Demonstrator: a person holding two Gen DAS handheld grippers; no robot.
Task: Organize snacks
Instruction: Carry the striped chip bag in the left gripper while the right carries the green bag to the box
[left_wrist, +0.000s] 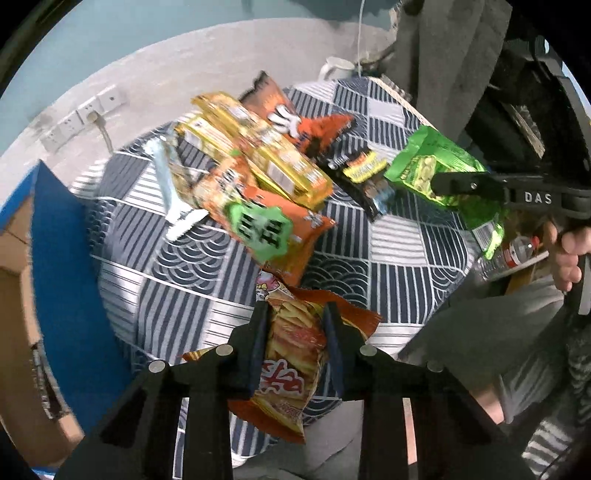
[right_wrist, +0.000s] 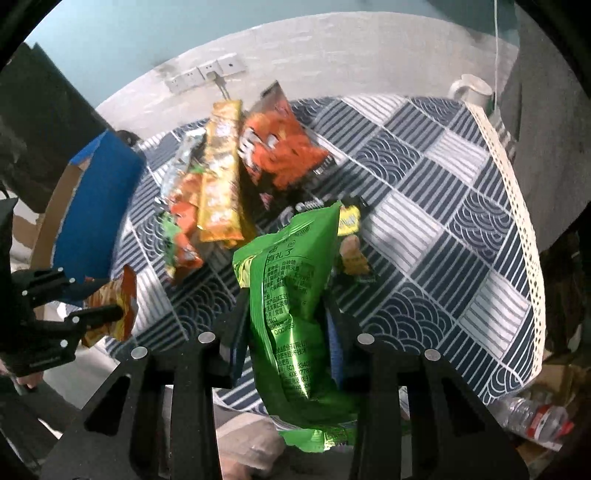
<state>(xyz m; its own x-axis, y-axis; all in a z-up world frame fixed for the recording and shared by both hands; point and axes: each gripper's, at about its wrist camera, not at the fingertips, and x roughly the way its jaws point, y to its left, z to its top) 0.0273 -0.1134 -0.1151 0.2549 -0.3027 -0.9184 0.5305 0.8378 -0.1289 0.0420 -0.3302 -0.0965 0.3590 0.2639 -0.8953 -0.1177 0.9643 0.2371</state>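
My left gripper is shut on an orange chips bag and holds it above the near edge of the round table. It also shows at the left of the right wrist view. My right gripper is shut on a green snack bag, lifted off the table; it shows in the left wrist view too. On the table lie yellow packs, an orange pack with a green label, a red-orange bag and a dark packet.
A blue-sided cardboard box stands at the table's left. A white mug sits at the far edge. A water bottle lies on the floor at right. Wall sockets are behind.
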